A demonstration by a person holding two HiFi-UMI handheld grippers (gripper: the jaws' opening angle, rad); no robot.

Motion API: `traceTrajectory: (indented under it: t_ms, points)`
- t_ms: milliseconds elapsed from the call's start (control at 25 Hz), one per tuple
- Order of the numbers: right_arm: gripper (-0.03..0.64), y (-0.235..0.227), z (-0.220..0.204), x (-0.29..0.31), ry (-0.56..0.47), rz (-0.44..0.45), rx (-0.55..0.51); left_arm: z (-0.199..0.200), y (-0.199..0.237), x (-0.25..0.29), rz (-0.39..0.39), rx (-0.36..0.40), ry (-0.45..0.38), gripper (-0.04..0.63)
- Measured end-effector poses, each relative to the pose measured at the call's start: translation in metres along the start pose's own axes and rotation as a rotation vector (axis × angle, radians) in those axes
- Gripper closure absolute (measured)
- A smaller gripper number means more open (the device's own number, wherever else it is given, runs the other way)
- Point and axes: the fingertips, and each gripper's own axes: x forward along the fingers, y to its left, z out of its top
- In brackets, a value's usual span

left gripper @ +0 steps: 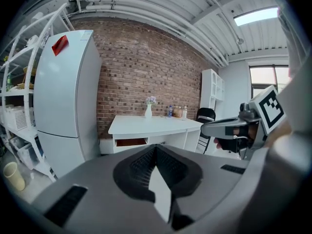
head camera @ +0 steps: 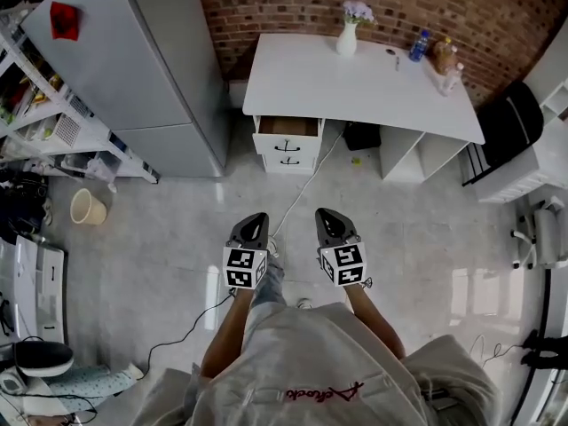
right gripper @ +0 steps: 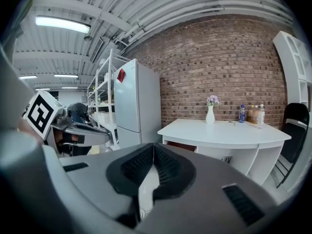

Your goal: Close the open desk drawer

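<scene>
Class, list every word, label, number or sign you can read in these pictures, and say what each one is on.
No text can be read with certainty.
Red script on the person's shirt: upside down and blurred, unreadable.
Blue bottle label: too small to read.
Red sticker on the fridge: no legible print.
Marker cubes: black-and-white square patterns only, no letters.
</scene>
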Motion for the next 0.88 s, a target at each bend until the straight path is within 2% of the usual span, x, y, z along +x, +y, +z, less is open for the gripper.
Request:
traceTrajectory:
  t_ms: [320, 880]
  points:
    - [0.598, -0.026, 0.028, 0.085, 0.036, -0.039, 0.006, 0.03, 0.059, 0.076, -0.062, -0.012, 0.015, 0.581]
    - [0.598, -0.075, 0.1, 0.238, 0.027, -0.139, 0.017, 0.097, 0.174, 0.187, -0.144, 0.029, 0.018, 0.581]
